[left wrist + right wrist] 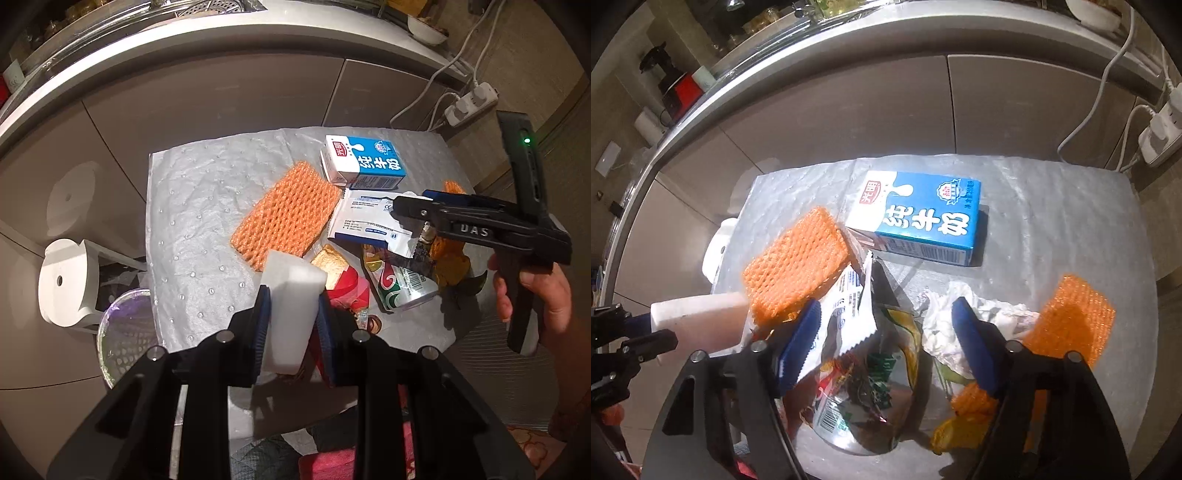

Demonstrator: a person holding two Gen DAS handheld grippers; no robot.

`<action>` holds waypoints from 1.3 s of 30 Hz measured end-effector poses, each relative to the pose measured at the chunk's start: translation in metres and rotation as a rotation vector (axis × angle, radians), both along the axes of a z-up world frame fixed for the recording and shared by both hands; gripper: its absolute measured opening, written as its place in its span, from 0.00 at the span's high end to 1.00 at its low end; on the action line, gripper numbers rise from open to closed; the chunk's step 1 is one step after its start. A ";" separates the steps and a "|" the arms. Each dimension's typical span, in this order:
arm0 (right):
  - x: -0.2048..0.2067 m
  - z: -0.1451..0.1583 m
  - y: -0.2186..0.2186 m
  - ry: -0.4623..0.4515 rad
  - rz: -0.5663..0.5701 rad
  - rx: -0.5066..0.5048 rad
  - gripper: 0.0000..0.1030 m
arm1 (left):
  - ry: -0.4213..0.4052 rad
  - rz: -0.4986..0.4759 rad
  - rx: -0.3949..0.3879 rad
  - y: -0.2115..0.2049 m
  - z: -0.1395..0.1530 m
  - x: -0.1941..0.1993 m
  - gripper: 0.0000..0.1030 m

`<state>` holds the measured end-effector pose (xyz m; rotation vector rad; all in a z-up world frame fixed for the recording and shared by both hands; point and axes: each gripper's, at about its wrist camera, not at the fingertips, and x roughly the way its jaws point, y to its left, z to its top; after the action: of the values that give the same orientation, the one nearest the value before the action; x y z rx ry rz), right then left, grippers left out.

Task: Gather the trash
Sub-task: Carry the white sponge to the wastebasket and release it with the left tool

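My left gripper (293, 299) is shut on a white foam block (291, 280), lifted above the table's near edge; the block also shows in the right wrist view (701, 317). My right gripper (886, 325) hangs open over the trash pile, its blue pads apart. A white wrapper (849, 306) and a crushed can (871, 387) lie between and below the pads, with no visible squeeze. From the left wrist view the right gripper (400, 208) hovers above the wrapper (365, 218) and can (399, 284). A blue milk carton (919, 218) and an orange foam net (798, 258) lie behind.
A silvery dimpled sheet (192, 206) covers the small table. A second orange net (1075, 317), crumpled tissue (1008, 314), peel (448, 262) and red packaging (351, 291) lie about. A white stool (66, 280) and a mesh bin (125, 332) stand left; a power strip (472, 103) hangs behind.
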<state>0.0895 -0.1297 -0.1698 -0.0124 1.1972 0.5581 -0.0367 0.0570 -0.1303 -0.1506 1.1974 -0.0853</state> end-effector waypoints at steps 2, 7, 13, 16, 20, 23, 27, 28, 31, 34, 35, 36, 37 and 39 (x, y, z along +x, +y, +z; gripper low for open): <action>0.003 -0.006 0.003 0.048 0.008 0.028 0.65 | -0.010 0.017 -0.015 0.006 0.003 -0.002 0.76; 0.001 0.001 0.001 0.075 0.015 0.070 0.94 | -0.027 0.065 -0.035 0.024 0.007 -0.010 0.77; -0.009 0.026 0.002 0.013 0.023 0.051 0.98 | -0.053 0.114 -0.046 0.049 0.015 -0.025 0.77; -0.017 0.046 0.008 -0.031 0.040 0.043 0.98 | -0.072 0.128 -0.048 0.063 0.023 -0.035 0.77; -0.033 0.078 0.025 -0.079 0.075 0.056 0.98 | -0.094 0.151 -0.033 0.090 0.034 -0.050 0.77; -0.046 0.099 0.050 -0.104 0.113 0.067 0.98 | -0.097 0.172 -0.016 0.118 0.034 -0.065 0.77; -0.067 0.118 0.089 -0.122 0.175 0.078 0.98 | -0.059 0.195 -0.002 0.156 0.014 -0.087 0.77; -0.073 0.121 0.100 -0.124 0.191 0.077 0.98 | -0.041 0.197 -0.006 0.165 0.005 -0.092 0.77; -0.088 0.122 0.132 -0.114 0.229 0.073 0.98 | 0.024 0.191 -0.025 0.189 -0.032 -0.103 0.77; -0.105 0.117 0.162 -0.099 0.263 0.061 0.98 | 0.091 0.182 -0.033 0.202 -0.073 -0.105 0.71; -0.109 0.114 0.171 -0.093 0.273 0.056 0.98 | 0.115 0.178 -0.044 0.206 -0.088 -0.104 0.64; -0.114 0.112 0.180 -0.086 0.281 0.049 0.98 | 0.133 0.181 -0.051 0.209 -0.101 -0.103 0.51; -0.118 0.108 0.189 -0.078 0.289 0.043 0.98 | 0.148 0.187 -0.055 0.213 -0.114 -0.103 0.41; -0.124 0.098 0.204 -0.061 0.299 0.033 0.98 | 0.181 0.193 -0.078 0.220 -0.138 -0.101 0.40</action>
<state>-0.0346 0.0740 -0.0714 -0.1820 1.1339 0.8336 -0.1377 0.2772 -0.2683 -0.3477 1.3547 0.0520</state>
